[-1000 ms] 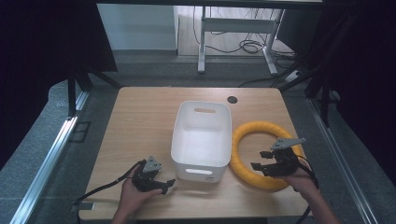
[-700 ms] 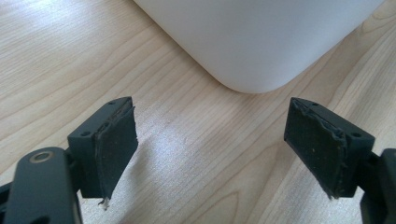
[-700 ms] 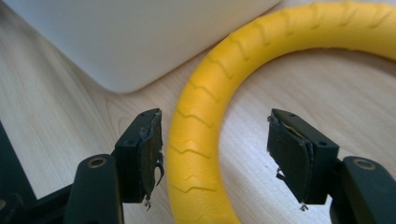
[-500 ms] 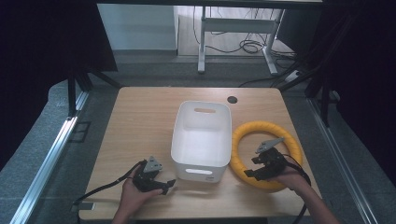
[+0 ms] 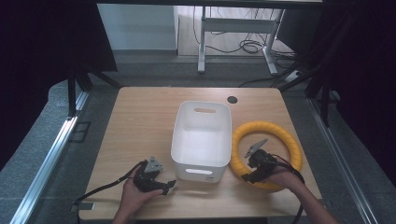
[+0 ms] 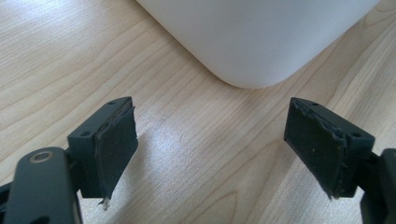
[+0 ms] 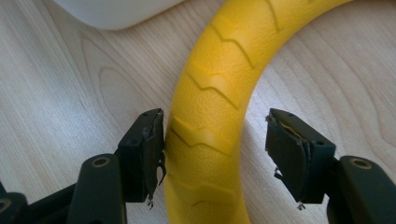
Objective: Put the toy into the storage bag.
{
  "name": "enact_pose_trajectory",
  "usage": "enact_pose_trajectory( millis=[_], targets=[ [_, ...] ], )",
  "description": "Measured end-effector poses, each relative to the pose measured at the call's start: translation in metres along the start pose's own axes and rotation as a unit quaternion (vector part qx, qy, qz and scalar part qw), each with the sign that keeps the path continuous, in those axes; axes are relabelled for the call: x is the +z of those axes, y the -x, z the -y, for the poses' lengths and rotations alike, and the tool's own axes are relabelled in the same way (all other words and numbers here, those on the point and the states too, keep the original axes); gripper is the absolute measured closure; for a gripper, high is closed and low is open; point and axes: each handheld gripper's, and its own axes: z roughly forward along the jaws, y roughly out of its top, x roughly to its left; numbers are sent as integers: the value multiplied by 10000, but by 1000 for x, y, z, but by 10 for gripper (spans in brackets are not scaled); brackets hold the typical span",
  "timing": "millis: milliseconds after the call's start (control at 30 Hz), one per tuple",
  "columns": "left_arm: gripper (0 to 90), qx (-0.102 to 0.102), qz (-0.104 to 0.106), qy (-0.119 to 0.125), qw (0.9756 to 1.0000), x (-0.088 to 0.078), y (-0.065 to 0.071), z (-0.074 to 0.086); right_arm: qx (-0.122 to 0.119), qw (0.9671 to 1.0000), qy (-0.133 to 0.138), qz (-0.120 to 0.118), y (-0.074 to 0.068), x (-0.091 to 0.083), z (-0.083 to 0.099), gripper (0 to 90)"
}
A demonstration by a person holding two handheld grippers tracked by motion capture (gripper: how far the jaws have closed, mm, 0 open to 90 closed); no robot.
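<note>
A yellow ridged ring (image 5: 267, 152) lies flat on the wooden table, right of a white bin (image 5: 201, 139). My right gripper (image 5: 251, 176) stands open at the ring's near left arc. In the right gripper view the ring (image 7: 210, 116) passes between the jaws: the left pad (image 7: 148, 149) touches it, the right pad (image 7: 292, 149) stands apart. My left gripper (image 5: 166, 187) rests open on the table at the bin's near left corner. The left gripper view has bare wood between the pads and the bin's rounded corner (image 6: 252, 42) just ahead.
The white bin is empty and has handle slots in its near and far walls. A round black grommet (image 5: 232, 99) sits in the table's far side. The table's front edge lies close under both hands. Cables trail from both grippers.
My right gripper has moved left and toward me along the ring, coming down so its jaws straddle the near left arc. The left gripper has stayed put.
</note>
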Motion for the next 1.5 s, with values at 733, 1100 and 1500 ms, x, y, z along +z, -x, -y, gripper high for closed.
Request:
enact_pose_trajectory(
  millis=[733,1100,1500],
  targets=[
    [174,-17,10,-24,10000,1,0,0,-326,9962,-806,6,-5,16,-14,424],
    [173,8,46,-77,10000,3,0,1,-265,9957,-885,-57,-4,23,-13,452],
    [173,-13,76,-35,10000,1,0,0,12,9959,-804,-418,6,19,-10,488]
  ],
)
